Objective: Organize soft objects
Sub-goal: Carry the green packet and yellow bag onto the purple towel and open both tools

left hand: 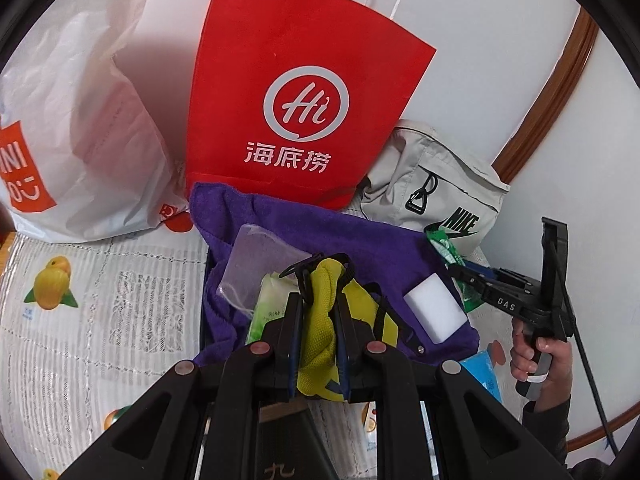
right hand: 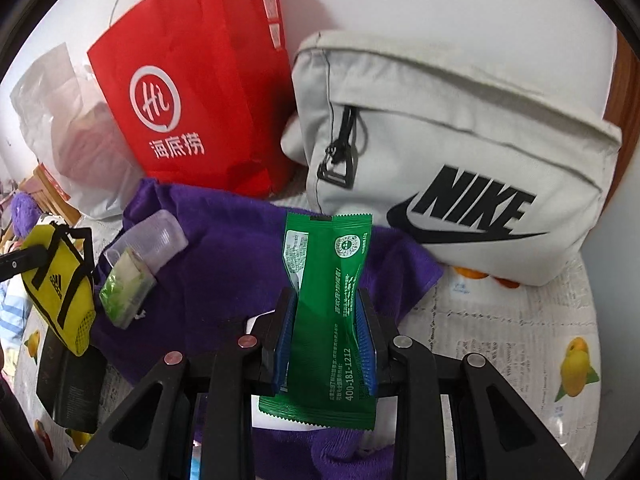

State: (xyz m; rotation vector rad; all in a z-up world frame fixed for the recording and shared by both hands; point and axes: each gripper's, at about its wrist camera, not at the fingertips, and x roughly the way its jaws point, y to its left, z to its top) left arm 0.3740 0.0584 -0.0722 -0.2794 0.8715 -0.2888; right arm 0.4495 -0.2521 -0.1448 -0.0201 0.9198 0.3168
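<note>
Both hands loaded here! Our left gripper [left hand: 316,312] is clamped on the yellow pouch [left hand: 320,320], our right gripper [right hand: 326,336] pinches the green sachet [right hand: 328,320], both held above the purple towel [right hand: 224,248]. We judge this the carrying step, with the grey bag [right hand: 460,128] and red paper bag [right hand: 200,92] just behind. Next, we need an open container mouth under each item before letting go.

Sponge [left hand: 436,309] lies on towel [left hand: 360,248], before paper bag [left hand: 304,92].
</note>
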